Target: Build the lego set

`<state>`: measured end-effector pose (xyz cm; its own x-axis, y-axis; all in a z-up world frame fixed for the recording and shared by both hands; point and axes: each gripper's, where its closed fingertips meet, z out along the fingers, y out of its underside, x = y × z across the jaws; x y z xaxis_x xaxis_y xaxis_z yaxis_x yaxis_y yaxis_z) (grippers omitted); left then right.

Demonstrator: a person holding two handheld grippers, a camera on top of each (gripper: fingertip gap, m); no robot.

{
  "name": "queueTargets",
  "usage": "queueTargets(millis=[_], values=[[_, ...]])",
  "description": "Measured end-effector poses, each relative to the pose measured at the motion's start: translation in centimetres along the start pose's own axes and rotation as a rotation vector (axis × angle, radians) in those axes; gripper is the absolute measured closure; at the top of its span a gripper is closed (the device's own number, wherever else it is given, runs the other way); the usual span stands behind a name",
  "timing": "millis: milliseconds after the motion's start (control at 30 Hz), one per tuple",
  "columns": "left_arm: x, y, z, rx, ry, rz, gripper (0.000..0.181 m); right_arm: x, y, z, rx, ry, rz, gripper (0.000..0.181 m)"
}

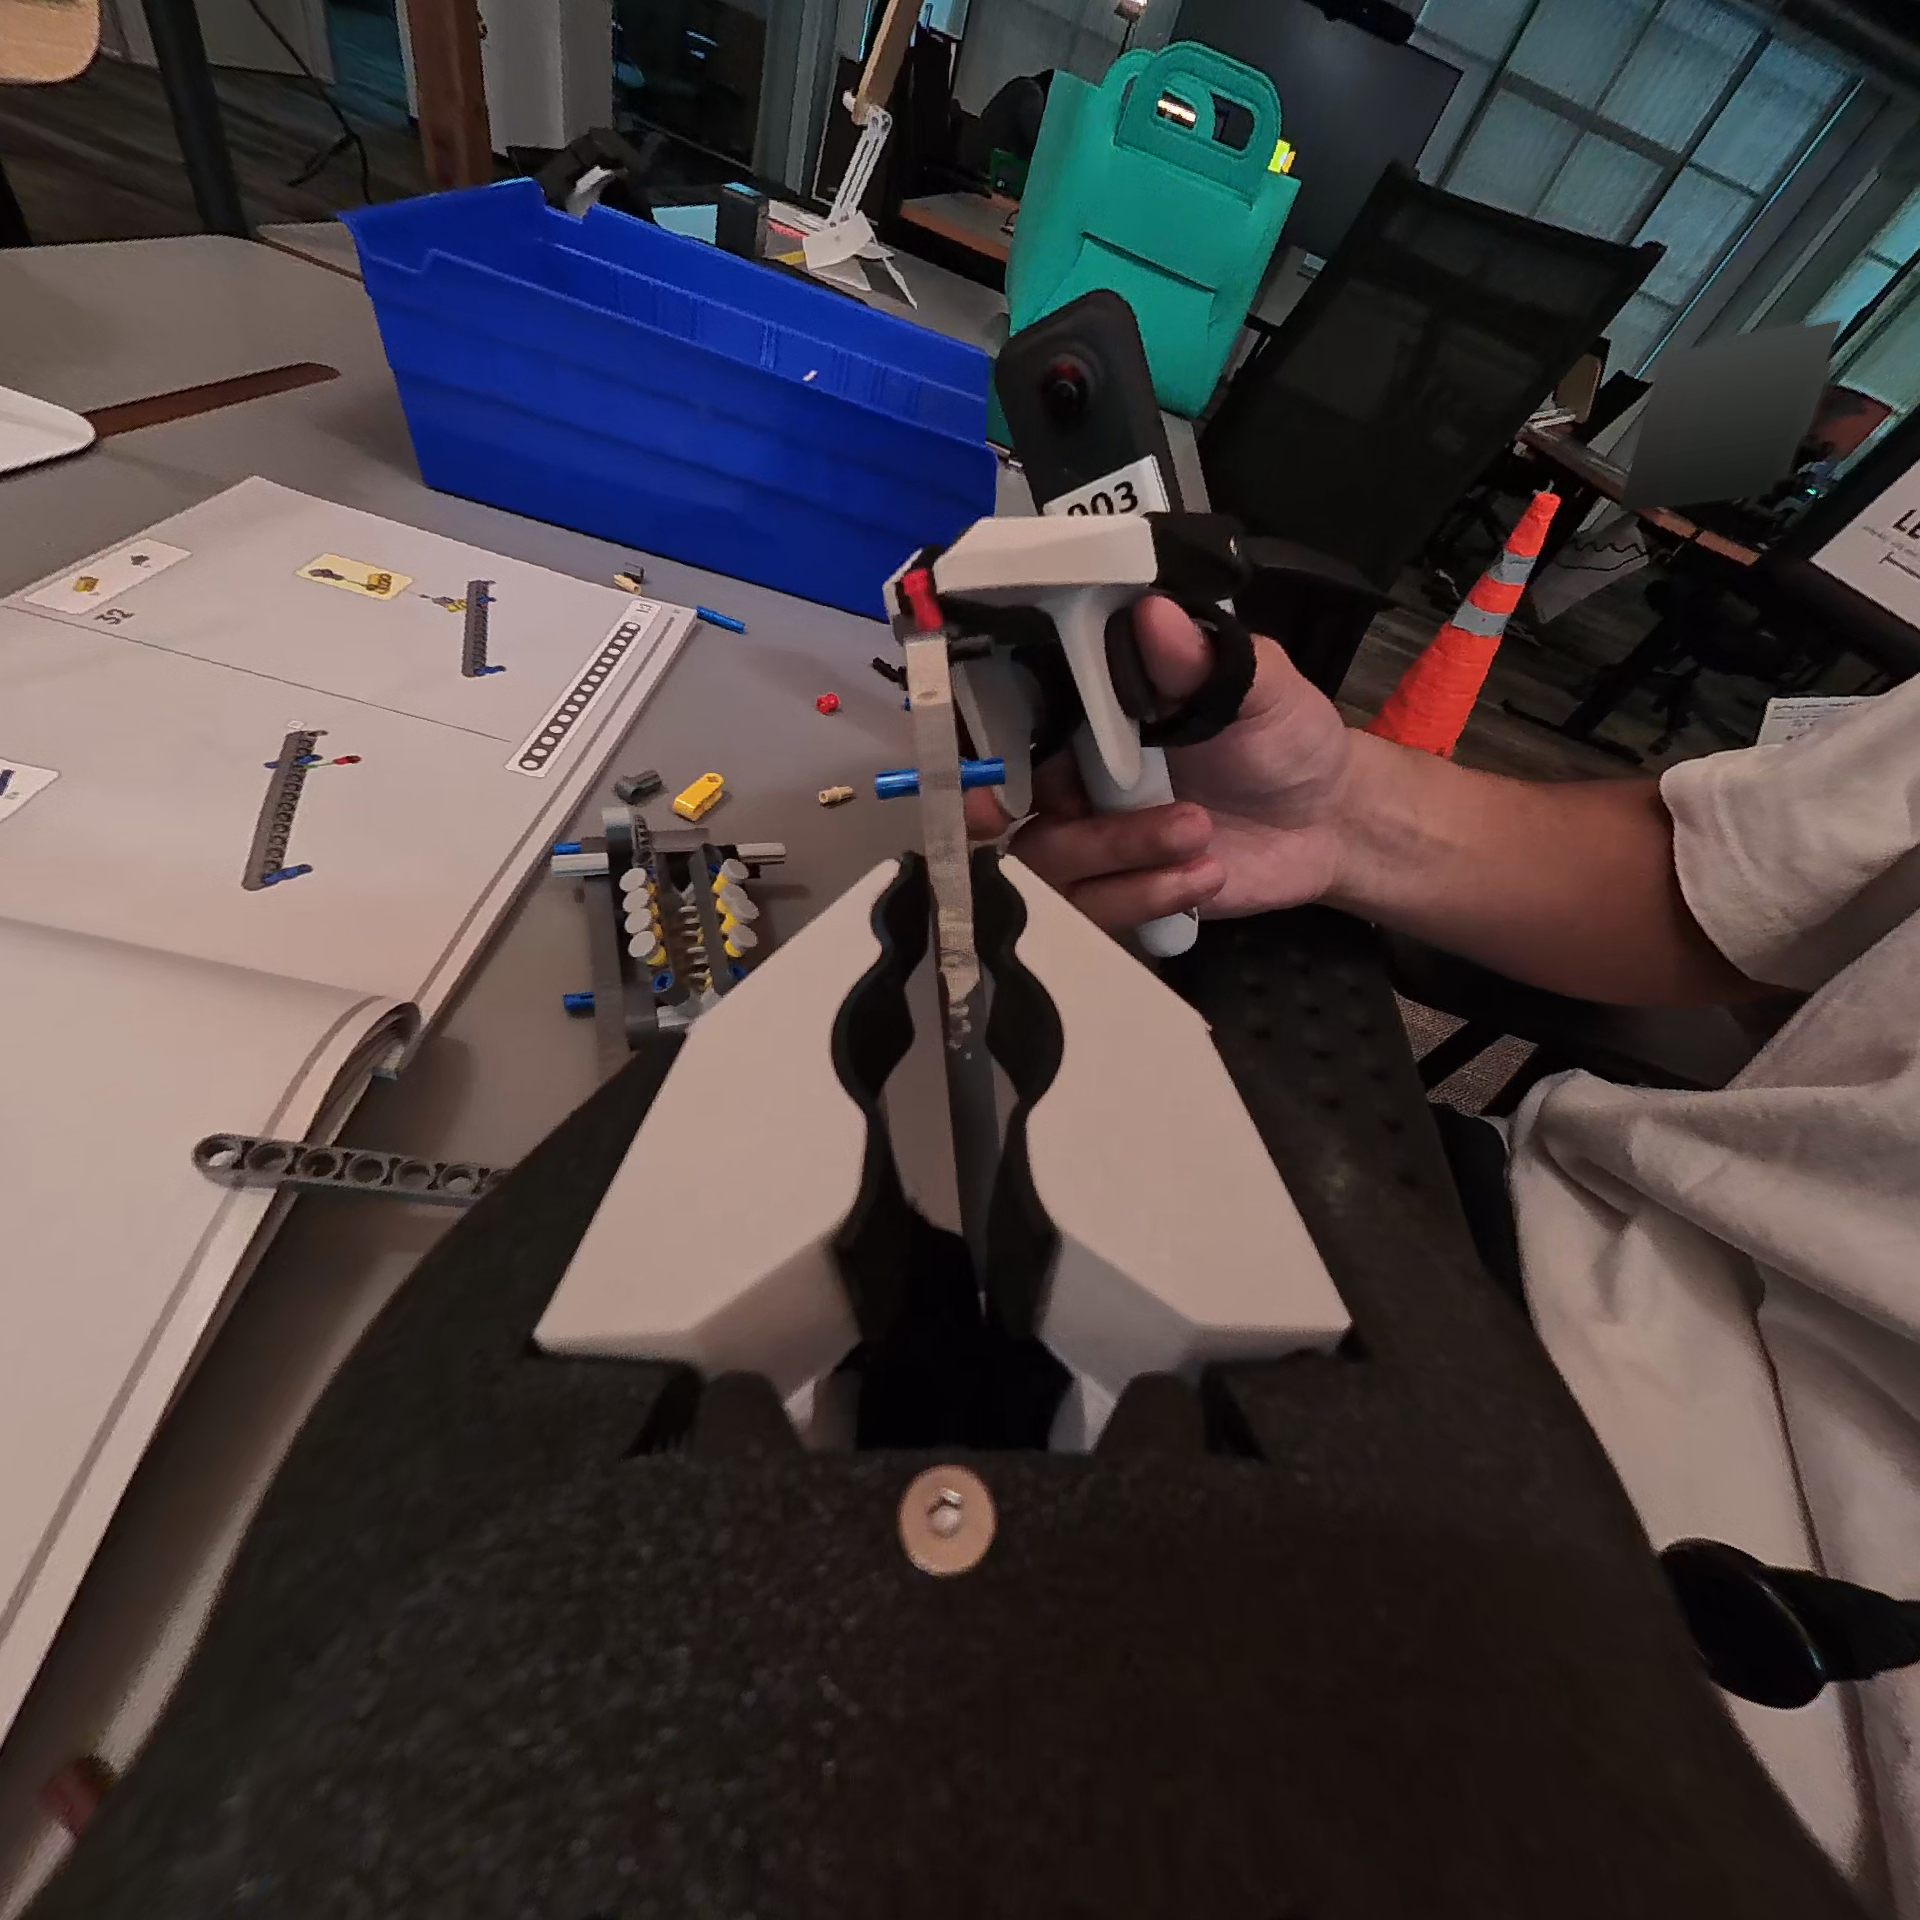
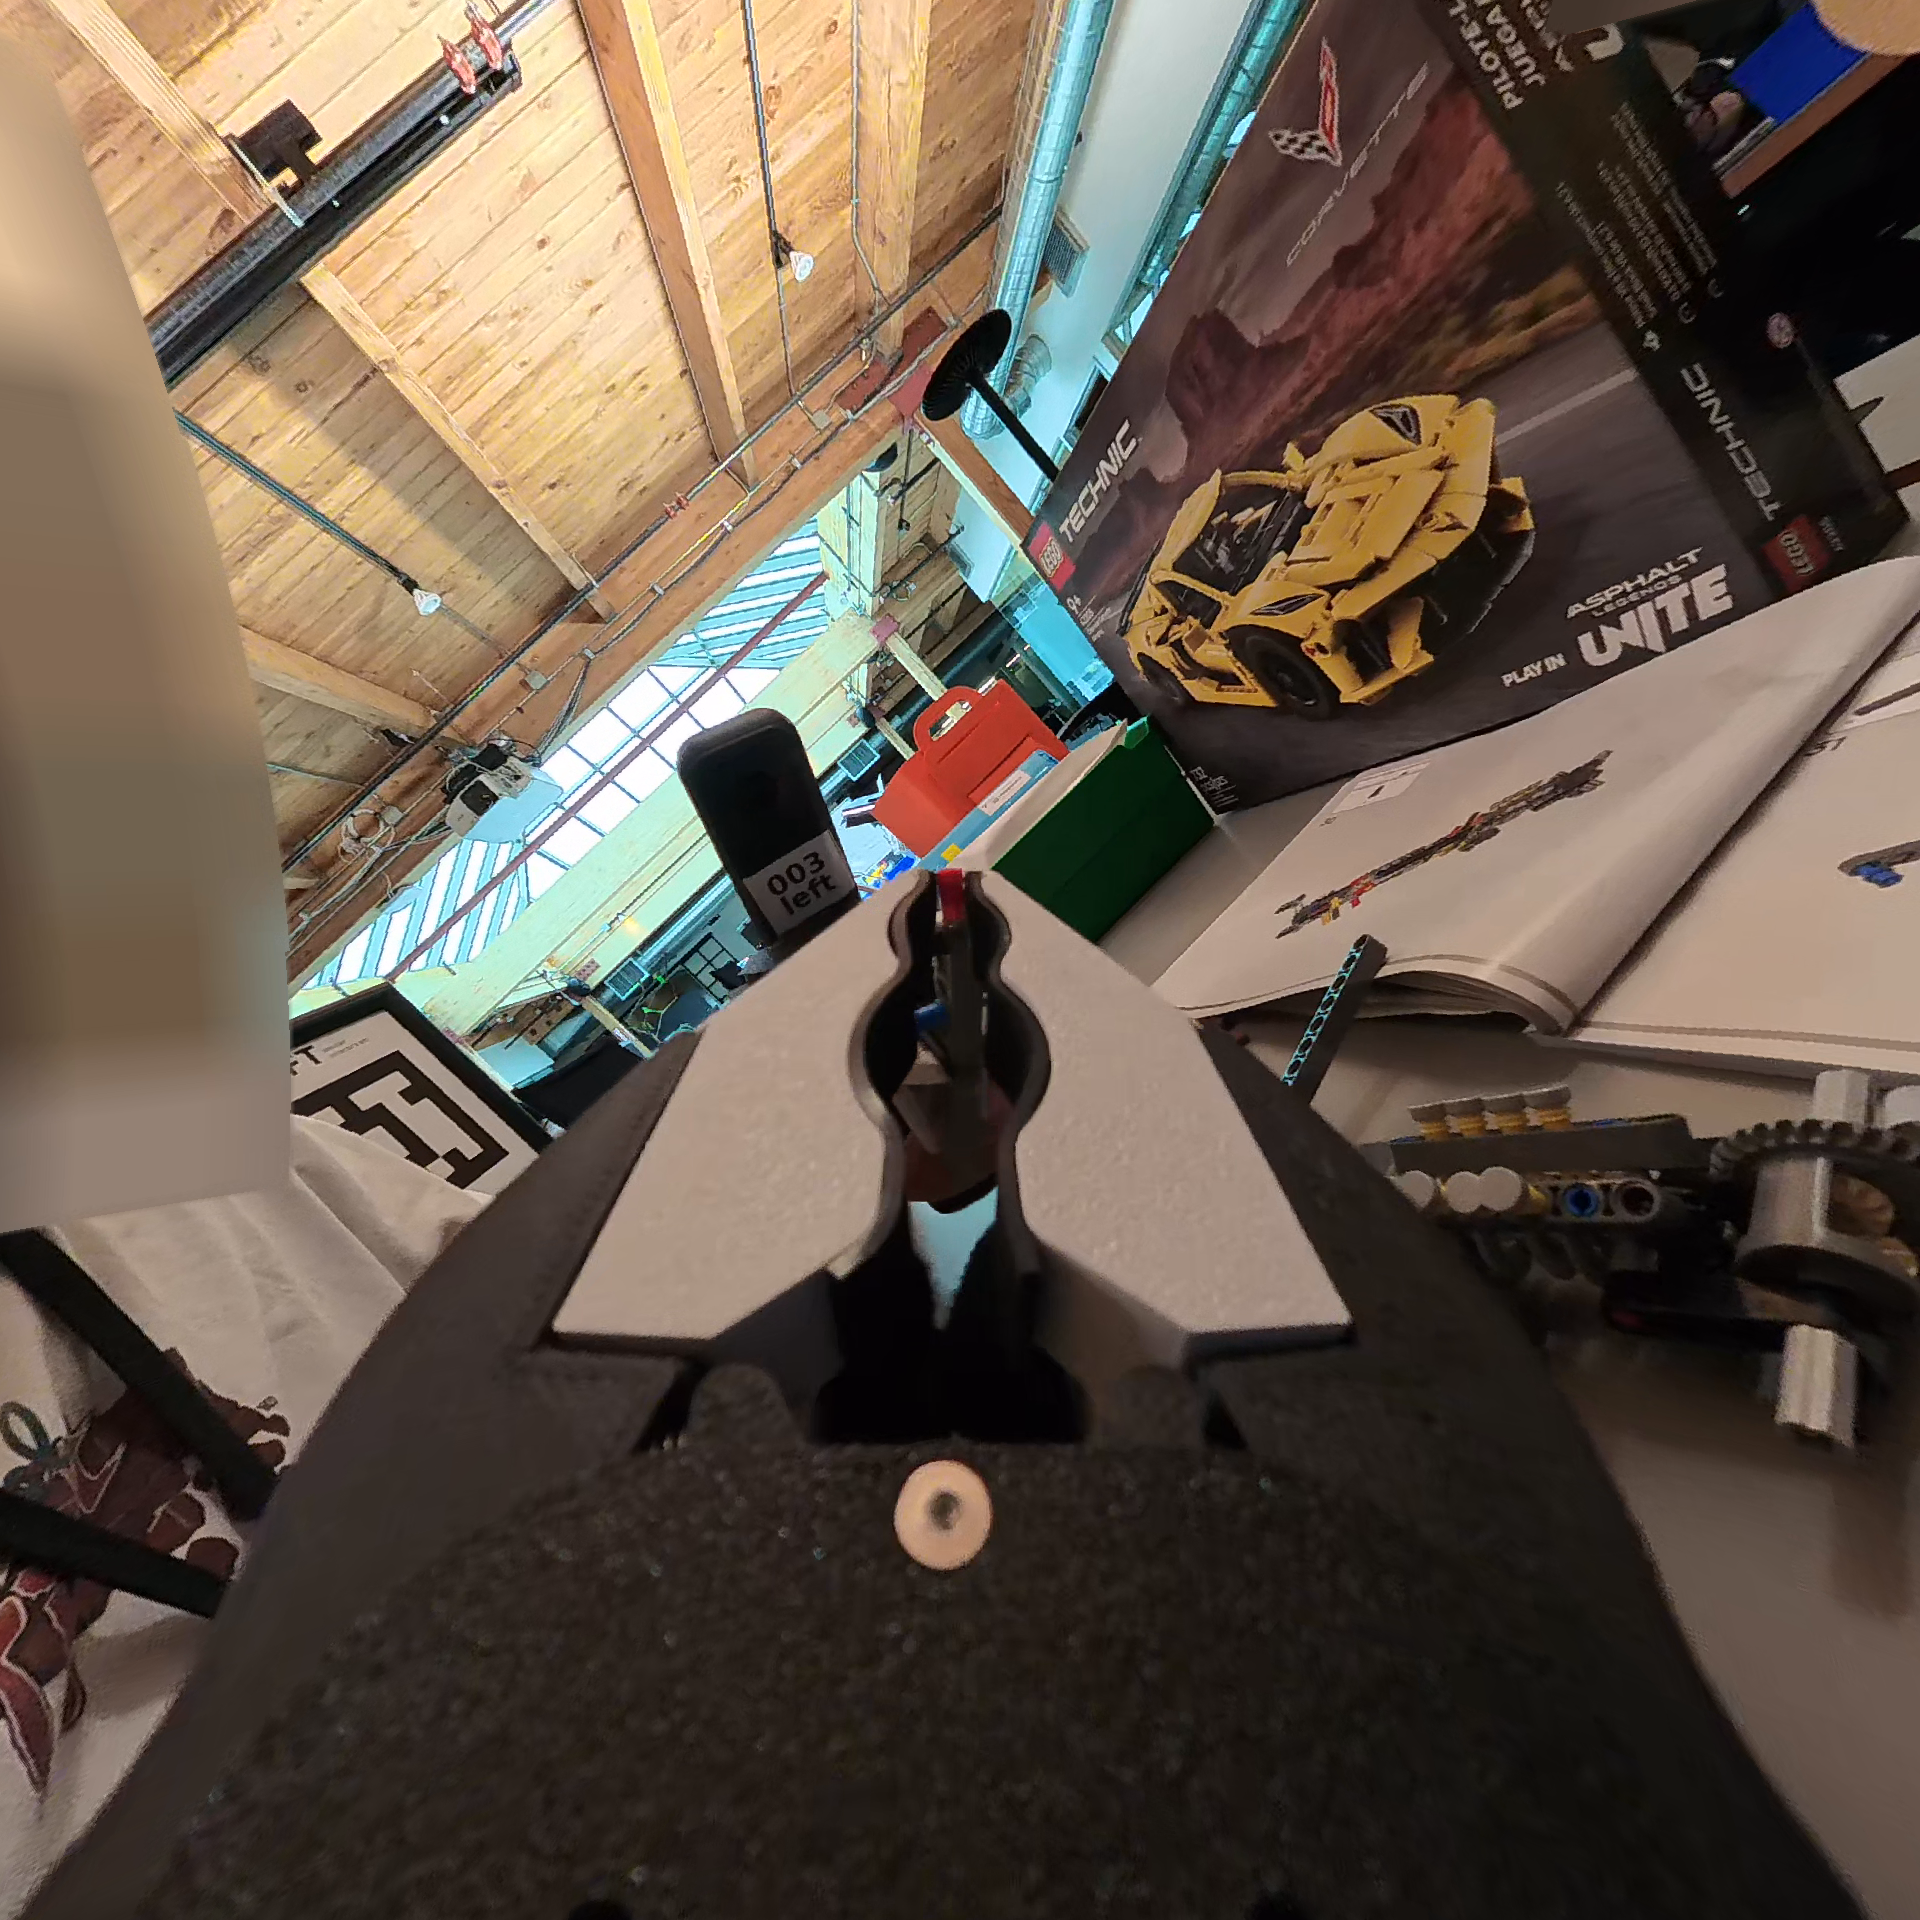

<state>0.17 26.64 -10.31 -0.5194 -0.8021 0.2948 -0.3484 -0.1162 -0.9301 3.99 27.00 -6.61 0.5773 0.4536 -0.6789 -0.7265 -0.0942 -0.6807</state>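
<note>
Around us on the grey table (image 1: 260,312) lie an open instruction book (image 1: 260,790), a part-built engine block (image 1: 670,925) beside its edge, one loose grey beam (image 1: 343,1164) and a scatter of about seven small pieces, while a blue bin (image 1: 675,416) stands behind the book with its inside hidden from us. Our left gripper (image 1: 951,883) is closed on the lower end of a long grey beam (image 1: 940,790) held upright above the table, a blue pin (image 1: 940,779) crossing it. Our right gripper (image 2: 951,883) is pinched on a red pin (image 2: 951,896) at the beam's top end, blocking our sight of that joint.
</note>
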Motion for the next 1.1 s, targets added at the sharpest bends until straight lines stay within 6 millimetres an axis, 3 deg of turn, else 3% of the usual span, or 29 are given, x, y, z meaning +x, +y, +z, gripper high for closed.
queueTargets(millis=[233, 933, 1033, 1100], values=[[0.9, 0.4, 0.5, -0.013, 0.045, 0.001, 0.174, 0.3, 0.6, 0.2, -0.037, 0.007, -0.031, 0.178], [-0.4, 0.2, 0.0, -0.004, -0.003, -0.020, 0.174, 0.7, 0.3, -1.1, -0.053, 0.049, -0.084, 0.177], [-0.6, 0.5, 0.1, -0.021, -0.021, -0.013, 0.174, 2.3, 0.4, -2.8, -0.164, 0.177, -0.207, 0.177], [-0.8, 0.6, 0.1, -0.026, -0.028, -0.021, 0.174, 5.4, 1.3, -5.7, -0.385, 0.397, -0.409, 0.177]])
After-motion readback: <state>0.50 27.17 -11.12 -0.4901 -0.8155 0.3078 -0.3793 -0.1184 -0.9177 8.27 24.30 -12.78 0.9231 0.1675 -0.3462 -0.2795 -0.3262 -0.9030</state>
